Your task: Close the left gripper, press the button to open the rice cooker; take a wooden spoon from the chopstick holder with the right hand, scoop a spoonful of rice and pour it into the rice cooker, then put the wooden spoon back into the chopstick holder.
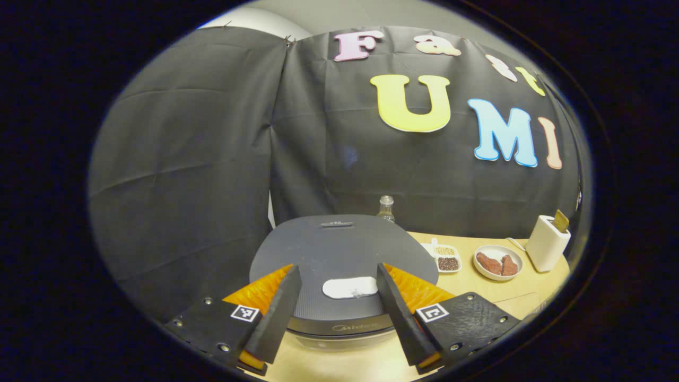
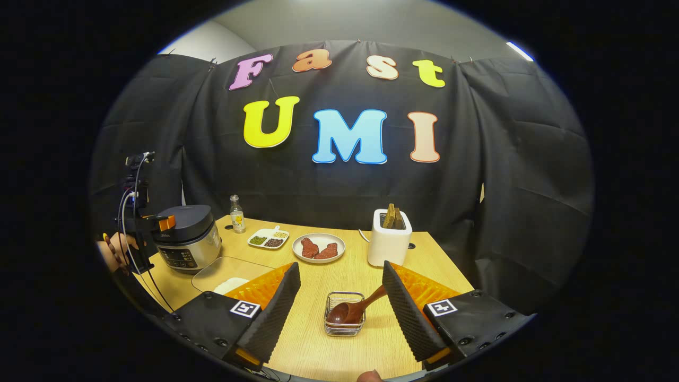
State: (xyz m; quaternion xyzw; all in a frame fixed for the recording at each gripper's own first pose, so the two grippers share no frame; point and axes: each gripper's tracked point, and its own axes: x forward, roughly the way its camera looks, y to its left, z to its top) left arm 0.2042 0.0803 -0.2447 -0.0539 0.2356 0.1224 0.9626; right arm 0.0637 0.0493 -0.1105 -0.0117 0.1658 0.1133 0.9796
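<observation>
The dark grey rice cooker (image 1: pixel 339 249) stands shut just ahead of my left gripper (image 1: pixel 338 268), which is open. Its fingers stand on either side of the white lid button (image 1: pixel 350 287), a little above it. In the right gripper view the cooker (image 2: pixel 185 236) stands at the table's left, and a hand (image 2: pixel 112 253) holds the left gripper (image 2: pixel 162 222) over it. My right gripper (image 2: pixel 339 268) is open and empty. Between its fingers, lower down, the wire chopstick holder (image 2: pixel 345 318) holds the wooden spoon (image 2: pixel 354 309), handle leaning right. A clear tray of white rice (image 2: pixel 229 284) lies partly behind the left finger.
A white toaster (image 2: pixel 390 241) with bread stands at the back right. A plate with red pieces (image 2: pixel 318 248), a divided dish of beans (image 2: pixel 269 239) and a small bottle (image 2: pixel 236 214) line the back. The wooden table (image 2: pixel 329 350) ends near my right gripper.
</observation>
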